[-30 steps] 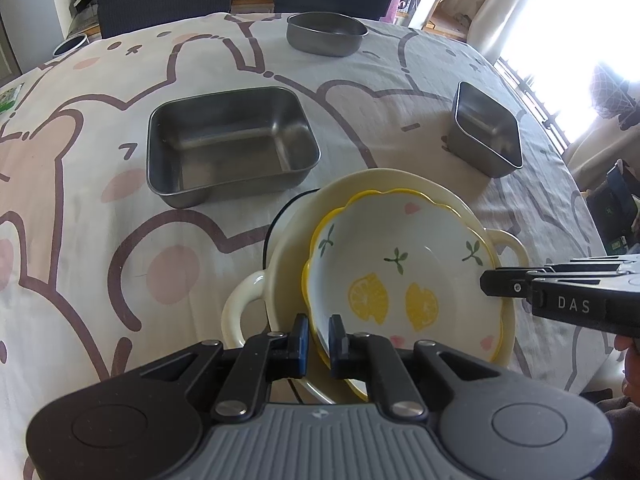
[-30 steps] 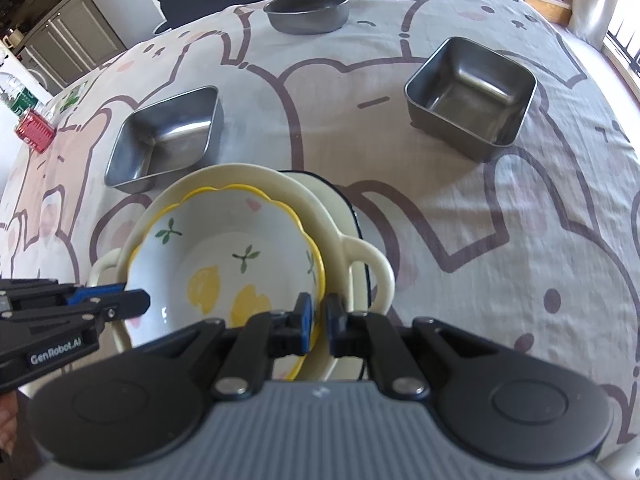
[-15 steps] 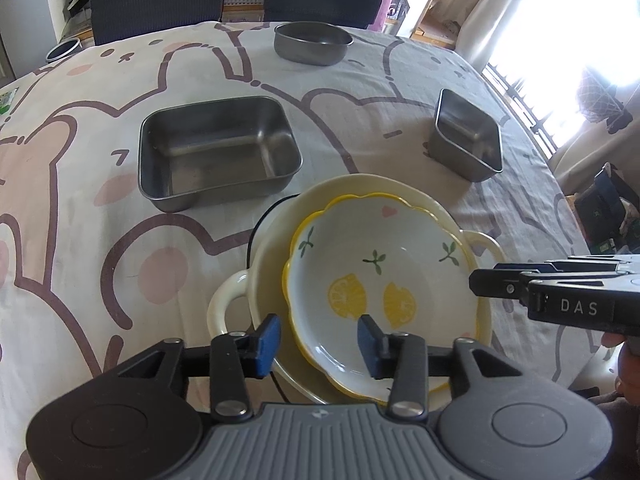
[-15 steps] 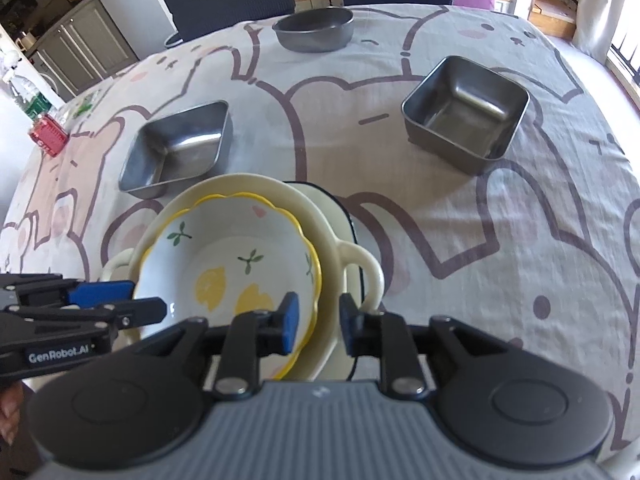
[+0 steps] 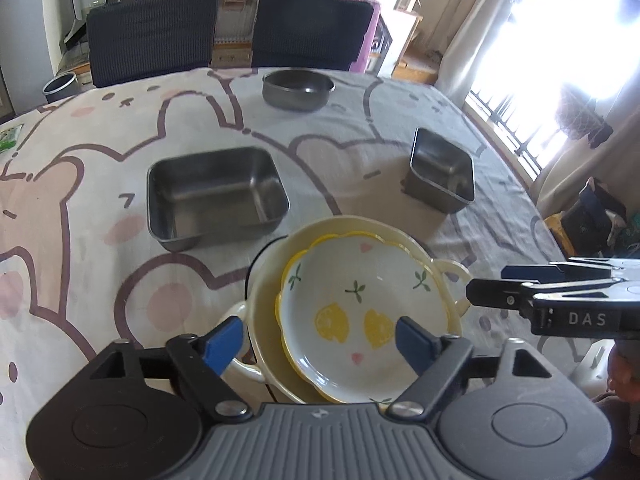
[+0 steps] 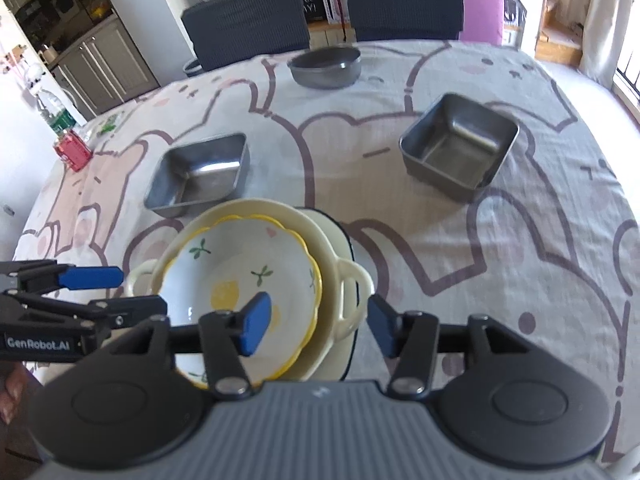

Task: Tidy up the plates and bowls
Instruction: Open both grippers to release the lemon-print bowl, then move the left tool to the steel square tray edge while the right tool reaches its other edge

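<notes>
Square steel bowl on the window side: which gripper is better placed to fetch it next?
Probably the right gripper. It is open, and the square steel bowl lies ahead to its right over bare cloth. The left gripper, also open, sits beyond the lemon bowl, nearer the rectangular steel tray.

Background of the scene. A desk (image 5: pixel 360 136) draped in a pale cloth printed with brown-outlined rabbits fills the foreground. Two dark upholstered chairs (image 5: pixel 150 36) (image 5: pixel 314 28) stand at its far edge. Right: a bright, overexposed window (image 5: pixel 560 40) flanked by beige curtains (image 5: pixel 468 36). Left, in the right wrist view: a white wall (image 6: pixel 136 4) and grey kitchen cabinets (image 6: pixel 100 68).
</notes>
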Demonstrator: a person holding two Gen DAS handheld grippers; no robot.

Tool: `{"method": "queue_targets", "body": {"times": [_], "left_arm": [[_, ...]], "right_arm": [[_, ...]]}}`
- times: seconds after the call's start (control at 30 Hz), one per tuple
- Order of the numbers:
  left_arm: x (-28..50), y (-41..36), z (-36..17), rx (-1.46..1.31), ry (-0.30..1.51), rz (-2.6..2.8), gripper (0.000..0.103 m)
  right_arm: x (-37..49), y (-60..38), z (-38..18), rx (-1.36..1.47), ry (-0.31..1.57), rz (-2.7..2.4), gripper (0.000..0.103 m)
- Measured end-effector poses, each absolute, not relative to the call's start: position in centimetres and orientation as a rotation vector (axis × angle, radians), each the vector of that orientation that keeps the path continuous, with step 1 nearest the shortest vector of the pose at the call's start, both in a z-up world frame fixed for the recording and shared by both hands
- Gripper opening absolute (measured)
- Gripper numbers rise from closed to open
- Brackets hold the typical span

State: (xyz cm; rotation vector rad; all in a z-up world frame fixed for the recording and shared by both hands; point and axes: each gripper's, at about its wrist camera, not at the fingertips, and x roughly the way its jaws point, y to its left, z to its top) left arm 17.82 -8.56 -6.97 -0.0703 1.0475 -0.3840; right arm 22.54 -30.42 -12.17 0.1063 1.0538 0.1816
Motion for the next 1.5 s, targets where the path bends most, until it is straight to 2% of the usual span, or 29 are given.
{"method": "queue_targets", "body": {"times": [0.13, 0.17, 0.23, 0.33, 0.8, 0.87, 0.9, 0.97, 1.0, 1.07, 1.13, 1.2, 1.33, 1.5], "left_arm": [[17.7, -7.8, -5.8, -0.052, 0.987, -0.364, 0.099], [17.9, -7.5, -5.5, -0.047, 0.97, -0.353, 0.099], [18.2, -6.8, -5.1, -0.048, 0.939, -0.329, 0.101], [18.9, -5.7, -4.6, -0.058, 0.904, -0.294, 0.103], [24.0, -0.5, -5.0, -0.182, 0.851, -0.15, 0.103], [24.8, 0.0, -5.2, -0.21, 0.849, -0.151, 0.1], [25.2, 0.2, -5.4, -0.217, 0.853, -0.153, 0.094], [26.0, 0.1, -5.8, -0.216, 0.872, -0.151, 0.085], [26.3, 0.0, -6.1, -0.206, 0.88, -0.148, 0.08], [27.0, -0.4, -6.6, -0.183, 0.897, -0.148, 0.074], [27.6, -0.8, -7.2, -0.17, 0.918, -0.145, 0.064], [28.2, -1.1, -7.8, -0.162, 0.932, -0.136, 0.058], [29.4, -1.2, -9.1, -0.166, 0.948, -0.119, 0.048], [30.5, -1.3, -11.5, -0.098, 1.02, -0.09, 0.037]], "right_arm": [[21.9, -30.5, -11.1, 0.105, 0.993, 0.177, 0.08], [21.8, -30.6, -10.8, 0.108, 0.975, 0.176, 0.083], [21.8, -30.7, -10.4, 0.113, 0.941, 0.167, 0.095], [22.0, -31.0, -10.1, 0.145, 0.898, 0.152, 0.103], [27.5, -27.2, -10.5, 0.162, 0.784, 0.087, 0.103], [28.8, -26.2, -10.8, 0.133, 0.79, 0.068, 0.103], [29.6, -25.6, -11.0, 0.12, 0.799, 0.06, 0.102], [30.9, -24.8, -11.6, 0.121, 0.825, 0.062, 0.1], [31.6, -24.5, -11.9, 0.133, 0.844, 0.068, 0.095], [32.9, -23.8, -12.6, 0.156, 0.887, 0.085, 0.083], [34.3, -23.0, -13.3, 0.154, 0.927, 0.103, 0.067], [35.6, -22.3, -14.0, 0.152, 0.947, 0.125, 0.062], [37.5, -21.0, -15.2, 0.167, 0.971, 0.156, 0.042], [39.2, -19.6, -17.2, 0.144, 1.017, 0.178, 0.029]]}}
